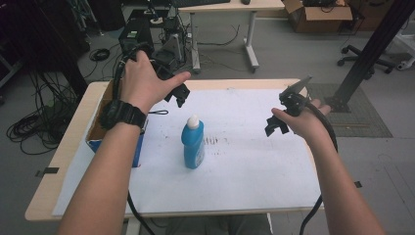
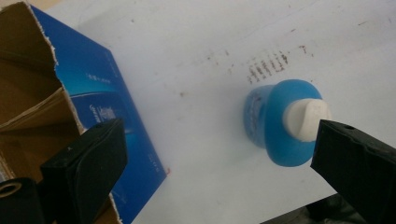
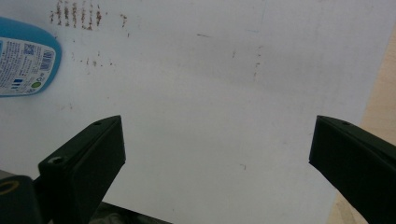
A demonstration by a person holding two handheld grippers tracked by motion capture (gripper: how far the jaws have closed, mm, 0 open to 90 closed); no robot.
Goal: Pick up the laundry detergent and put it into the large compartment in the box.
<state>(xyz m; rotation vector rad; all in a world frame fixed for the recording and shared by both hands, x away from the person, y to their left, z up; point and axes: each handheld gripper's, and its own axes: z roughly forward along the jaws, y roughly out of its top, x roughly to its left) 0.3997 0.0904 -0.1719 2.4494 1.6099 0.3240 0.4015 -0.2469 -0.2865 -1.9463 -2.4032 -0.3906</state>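
A blue bottle (image 1: 194, 144) with a white cap stands upright near the middle of the white sheet (image 1: 244, 161). My left gripper (image 1: 175, 96) hangs above and behind it to the left, open, nothing between its jaws. In the left gripper view the bottle (image 2: 280, 123) is seen from above, its white cap (image 2: 306, 119) next to the right jaw. My right gripper (image 1: 277, 125) is held open over the sheet to the right of the bottle. The right gripper view has the bottle's labelled base (image 3: 23, 58) at the upper left.
An open cardboard box (image 1: 105, 125) with blue sides sits at the table's left edge, also seen as the box (image 2: 60, 112) in the left gripper view. Brown marks (image 1: 211, 141) stain the sheet beside the bottle. The wooden table edge (image 3: 380, 107) lies right of the sheet.
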